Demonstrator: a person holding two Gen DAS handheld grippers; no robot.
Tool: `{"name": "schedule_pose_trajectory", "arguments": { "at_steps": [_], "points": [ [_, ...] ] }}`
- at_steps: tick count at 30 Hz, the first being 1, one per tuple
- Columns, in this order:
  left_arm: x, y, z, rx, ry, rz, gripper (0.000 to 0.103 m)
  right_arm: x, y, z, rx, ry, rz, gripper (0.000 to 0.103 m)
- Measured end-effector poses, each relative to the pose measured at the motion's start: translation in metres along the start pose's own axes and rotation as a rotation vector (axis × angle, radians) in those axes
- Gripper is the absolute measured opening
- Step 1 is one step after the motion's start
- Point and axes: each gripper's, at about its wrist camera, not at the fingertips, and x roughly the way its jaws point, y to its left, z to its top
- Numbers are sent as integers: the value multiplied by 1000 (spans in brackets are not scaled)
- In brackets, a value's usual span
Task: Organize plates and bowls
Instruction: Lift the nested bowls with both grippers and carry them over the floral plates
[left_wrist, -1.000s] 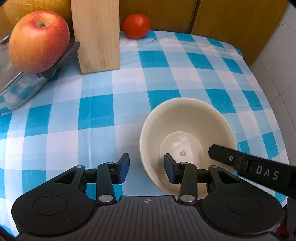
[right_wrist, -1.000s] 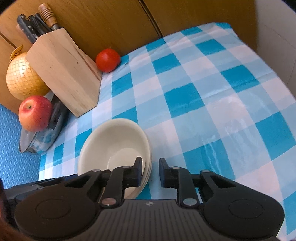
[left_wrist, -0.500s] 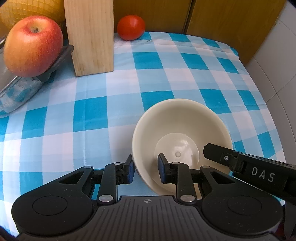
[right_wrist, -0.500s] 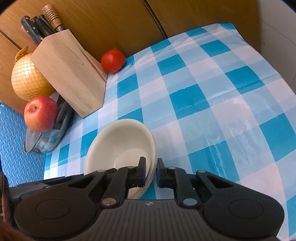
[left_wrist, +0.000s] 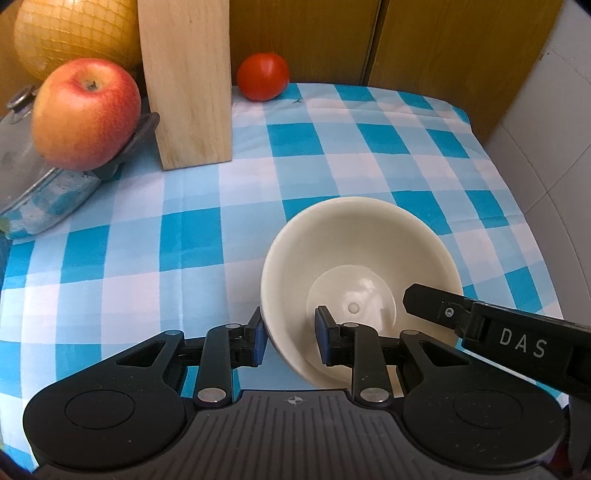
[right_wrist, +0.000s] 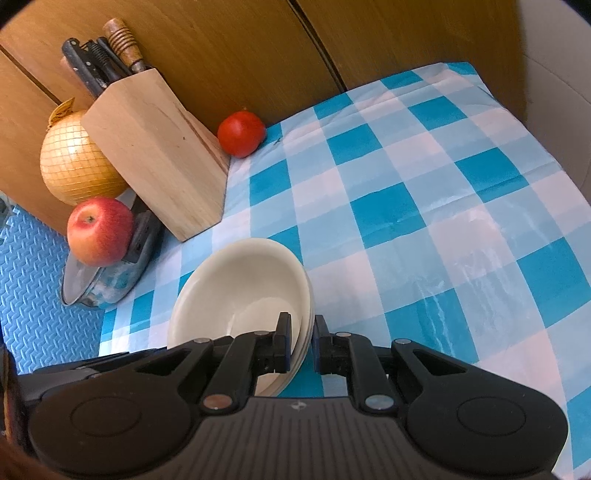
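A stack of cream bowls (left_wrist: 354, 254) is held tilted above the blue-and-white checked tablecloth (left_wrist: 129, 258). My left gripper (left_wrist: 290, 338) is shut on the stack's near left rim, one finger outside and one inside. My right gripper (right_wrist: 300, 341) is shut on the stack's right rim; the stack also shows in the right wrist view (right_wrist: 240, 284). One finger of the right gripper (left_wrist: 436, 306) reaches into the bowl from the right in the left wrist view.
A wooden knife block (right_wrist: 155, 155) stands at the back left, with a tomato (right_wrist: 242, 134) beside it. An apple (right_wrist: 99, 230) rests on a lidded metal pan (right_wrist: 96, 284), and a netted pomelo (right_wrist: 77, 158) sits behind. Wooden cabinet doors (right_wrist: 258, 48) back the table.
Both grippers closed onto the bowl rims. The bowls then rose and tilted, and both views pulled up and back from the table.
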Motion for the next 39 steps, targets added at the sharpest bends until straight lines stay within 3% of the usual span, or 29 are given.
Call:
{"name": "schedule_pose_trajectory", "arguments": {
  "at_steps": [39],
  "points": [
    [-40, 5, -15, -4, -84, 19, 42, -30, 21, -12, -54, -39, 53, 13]
  ]
}}
